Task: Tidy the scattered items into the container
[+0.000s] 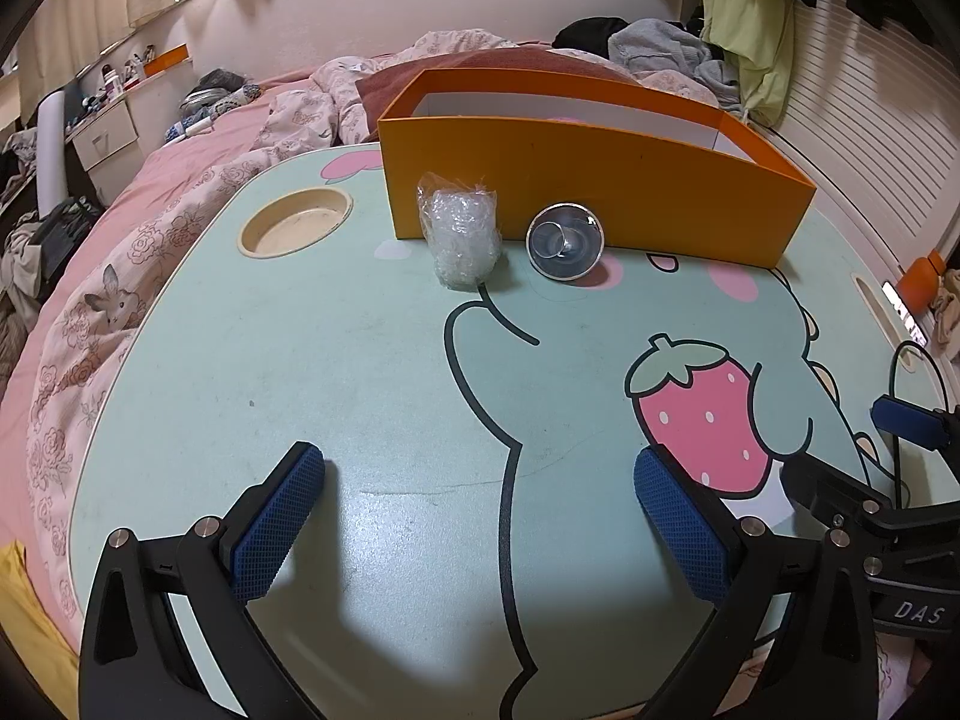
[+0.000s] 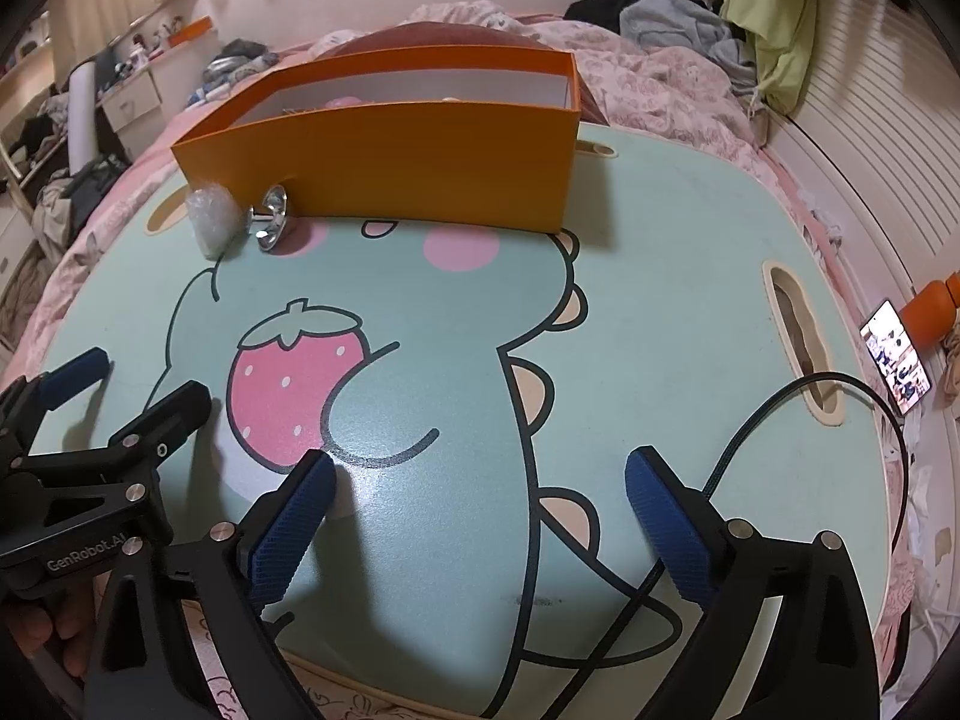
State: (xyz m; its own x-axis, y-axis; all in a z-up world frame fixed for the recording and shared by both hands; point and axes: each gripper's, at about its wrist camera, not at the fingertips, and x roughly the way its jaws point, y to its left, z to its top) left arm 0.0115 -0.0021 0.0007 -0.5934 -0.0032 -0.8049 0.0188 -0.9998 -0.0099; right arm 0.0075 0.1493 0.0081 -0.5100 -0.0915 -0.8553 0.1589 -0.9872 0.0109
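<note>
1. Our left gripper (image 1: 480, 516) stands wide open with nothing between its blue pads (image 1: 282, 516), low over the near part of the tabletop (image 1: 300, 372).
2. Our right gripper (image 2: 477, 516) is likewise spread open and empty, above the cartoon print on the near part of the same tabletop; a black cable (image 2: 750, 426) lies just beside its right finger.
3. In the right wrist view, the left gripper shows at the left edge, near the printed strawberry (image 2: 300, 384).
4. We take the orange box (image 1: 594, 180) as our landmark: it sits at the far side of the tabletop, open at the top, with a white inner wall.
5. A clear crumpled plastic bag (image 1: 461, 237) rests on the tabletop in front of the orange box's near wall, toward its left end; we cannot tell whether it touches the wall.
6. A small shiny metal funnel-shaped piece (image 1: 564, 243) lies on its side just right of the bag, close against the front of the orange box.
7. Left of the orange box is a round cream cup recess (image 1: 294, 222) in the tabletop.
8. Behind the orange box lies a bed with a pink floral quilt (image 1: 198, 192).
9. Far right of the orange box, off the tabletop, a lit phone (image 2: 894, 360) lies next to an orange bottle (image 2: 933, 306).
</note>
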